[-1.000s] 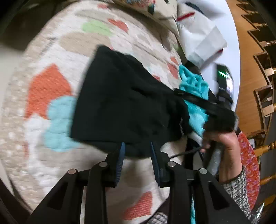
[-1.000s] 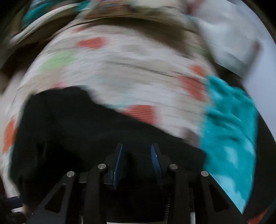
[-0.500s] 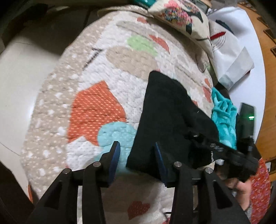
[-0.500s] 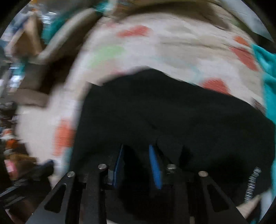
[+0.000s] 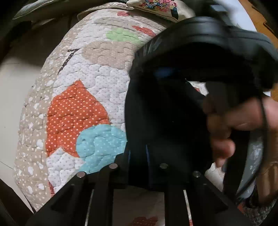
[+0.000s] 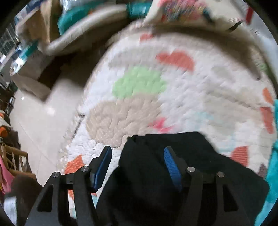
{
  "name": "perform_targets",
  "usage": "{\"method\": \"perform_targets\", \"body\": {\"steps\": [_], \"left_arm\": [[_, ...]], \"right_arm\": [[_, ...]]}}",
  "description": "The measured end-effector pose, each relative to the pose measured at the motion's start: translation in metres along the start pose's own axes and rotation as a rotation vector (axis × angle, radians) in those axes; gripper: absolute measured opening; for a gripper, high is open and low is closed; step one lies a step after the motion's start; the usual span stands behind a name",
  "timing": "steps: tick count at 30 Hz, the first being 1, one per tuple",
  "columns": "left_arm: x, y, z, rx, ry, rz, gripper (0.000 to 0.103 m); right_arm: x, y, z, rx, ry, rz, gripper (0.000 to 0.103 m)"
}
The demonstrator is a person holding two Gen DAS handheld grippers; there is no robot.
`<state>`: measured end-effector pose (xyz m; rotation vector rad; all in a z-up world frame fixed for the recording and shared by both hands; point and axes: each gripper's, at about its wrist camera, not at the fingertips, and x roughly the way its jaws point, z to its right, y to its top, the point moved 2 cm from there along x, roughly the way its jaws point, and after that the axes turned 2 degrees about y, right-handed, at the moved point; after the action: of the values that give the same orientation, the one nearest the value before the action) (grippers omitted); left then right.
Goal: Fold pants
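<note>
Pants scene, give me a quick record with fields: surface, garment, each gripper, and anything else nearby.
surface: quilt with orange, green, beige and blue patches
garment: black pants, bunched on the quilt's near side
left gripper: narrow gap, dark fabric between the fingers; grip unclear
right gripper: open, pants edge lying between its blue pads
right hand: close in left view, blurred
nearby: teal cloth at right edge; patterned pillow at far end
</note>
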<state>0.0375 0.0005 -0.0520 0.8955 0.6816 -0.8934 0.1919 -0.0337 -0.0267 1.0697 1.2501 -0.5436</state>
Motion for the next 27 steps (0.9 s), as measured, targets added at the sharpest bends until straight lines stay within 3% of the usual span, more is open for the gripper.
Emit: {"method": "perform_targets", "body": {"steps": [2, 3, 9, 15, 18, 20, 23, 27], "left_arm": [[0.0, -0.001, -0.004, -0.017, -0.011, -0.004, 0.013], [-0.001, -0.001, -0.007, -0.027, -0.017, -0.009, 0.012], [-0.018, 0.005, -0.029, -0.082, -0.01, 0.019, 0.012], [-0.032, 0.012, -0.074, -0.21, 0.004, 0.036, 0.015], [-0.032, 0.009, -0.089, -0.288, -0.005, 0.006, 0.025], [-0.036, 0.006, -0.097, -0.337, -0.043, -0.003, 0.026], [-0.053, 0.007, -0.108, -0.351, -0.048, 0.013, 0.027], [-0.083, 0.017, -0.113, -0.327, -0.012, 0.106, 0.039]], "right_arm": [[0.0, 0.001, -0.006, -0.007, 0.004, 0.015, 0.014], [-0.002, 0.001, -0.008, -0.007, 0.013, 0.017, 0.013], [-0.001, 0.015, -0.016, 0.043, 0.072, 0.015, 0.012], [0.014, 0.037, -0.06, -0.029, 0.077, 0.004, 0.012], [0.022, 0.046, -0.071, -0.063, 0.057, -0.004, 0.022], [0.011, 0.048, -0.065, -0.035, 0.09, 0.024, 0.032], [-0.03, 0.053, -0.04, 0.036, 0.121, 0.135, 0.037], [-0.107, 0.033, 0.02, 0.125, 0.099, 0.311, 0.046]]}}
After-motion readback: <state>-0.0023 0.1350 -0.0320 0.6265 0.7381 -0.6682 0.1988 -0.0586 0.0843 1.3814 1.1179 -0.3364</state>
